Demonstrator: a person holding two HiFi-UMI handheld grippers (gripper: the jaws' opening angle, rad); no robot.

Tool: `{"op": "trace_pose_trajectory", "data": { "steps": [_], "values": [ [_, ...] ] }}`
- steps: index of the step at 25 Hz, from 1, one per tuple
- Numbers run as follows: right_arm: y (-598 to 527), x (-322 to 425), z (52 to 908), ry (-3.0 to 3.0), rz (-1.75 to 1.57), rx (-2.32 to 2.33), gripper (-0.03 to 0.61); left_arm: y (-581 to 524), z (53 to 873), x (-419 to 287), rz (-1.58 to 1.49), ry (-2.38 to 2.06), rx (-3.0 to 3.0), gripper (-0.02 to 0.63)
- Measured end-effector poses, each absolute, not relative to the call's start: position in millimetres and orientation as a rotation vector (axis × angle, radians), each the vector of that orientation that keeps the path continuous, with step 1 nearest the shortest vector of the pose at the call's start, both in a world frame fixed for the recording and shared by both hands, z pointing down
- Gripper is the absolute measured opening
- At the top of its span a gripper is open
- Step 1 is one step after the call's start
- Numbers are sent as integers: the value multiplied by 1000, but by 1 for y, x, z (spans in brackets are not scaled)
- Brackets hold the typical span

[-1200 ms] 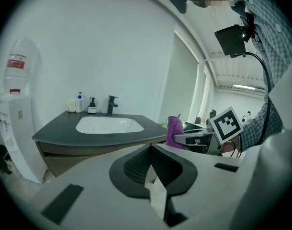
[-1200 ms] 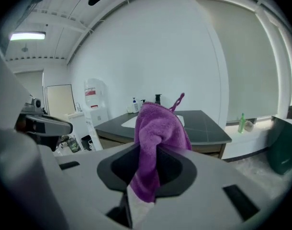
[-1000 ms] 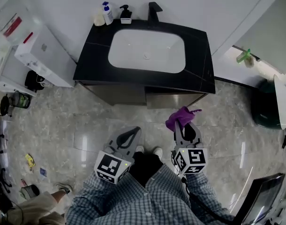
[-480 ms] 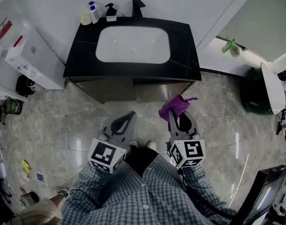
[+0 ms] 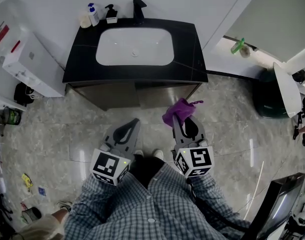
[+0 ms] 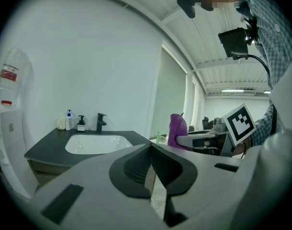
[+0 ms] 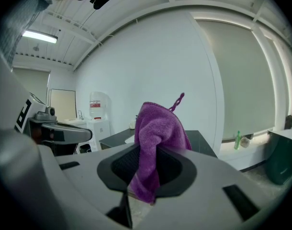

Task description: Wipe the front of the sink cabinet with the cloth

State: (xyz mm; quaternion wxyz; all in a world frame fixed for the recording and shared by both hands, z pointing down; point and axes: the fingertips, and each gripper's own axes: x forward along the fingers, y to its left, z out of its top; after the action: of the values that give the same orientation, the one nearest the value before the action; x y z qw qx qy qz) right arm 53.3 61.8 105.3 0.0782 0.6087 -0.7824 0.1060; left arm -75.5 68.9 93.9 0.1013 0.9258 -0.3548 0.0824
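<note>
A black-topped sink cabinet [image 5: 137, 95] with a white basin [image 5: 134, 46] stands against the wall ahead; its brown front faces me. My right gripper [image 5: 178, 116] is shut on a purple cloth [image 5: 176, 111], bunched above the jaws [image 7: 154, 143], held over the floor a short way in front of the cabinet's right half. To its left my left gripper [image 5: 133, 123] is shut and holds nothing, with the basin [image 6: 95, 143] beyond it. The purple cloth [image 6: 177, 130] shows at the right in the left gripper view.
Soap bottles [image 5: 90, 14] and a black tap [image 5: 138, 8] stand at the back of the counter. A white water dispenser [image 5: 27, 64] is left of the cabinet. A dark green bin [image 5: 269, 98] stands at the right, with a green bottle [image 5: 237, 46] by the wall. The floor is glossy marble tile.
The view has shifted: the cabinet and both grippers sit further left and up in the frame. The right gripper keeps its hold on the cloth.
</note>
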Motion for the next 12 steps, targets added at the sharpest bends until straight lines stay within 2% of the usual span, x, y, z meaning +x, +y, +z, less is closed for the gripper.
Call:
{"op": "trace_pose_trajectory", "data": {
  "steps": [12],
  "values": [
    [69,54,109,-2352,329,1801,89,72,95,-68,247,-1052,2734,11]
  ]
}}
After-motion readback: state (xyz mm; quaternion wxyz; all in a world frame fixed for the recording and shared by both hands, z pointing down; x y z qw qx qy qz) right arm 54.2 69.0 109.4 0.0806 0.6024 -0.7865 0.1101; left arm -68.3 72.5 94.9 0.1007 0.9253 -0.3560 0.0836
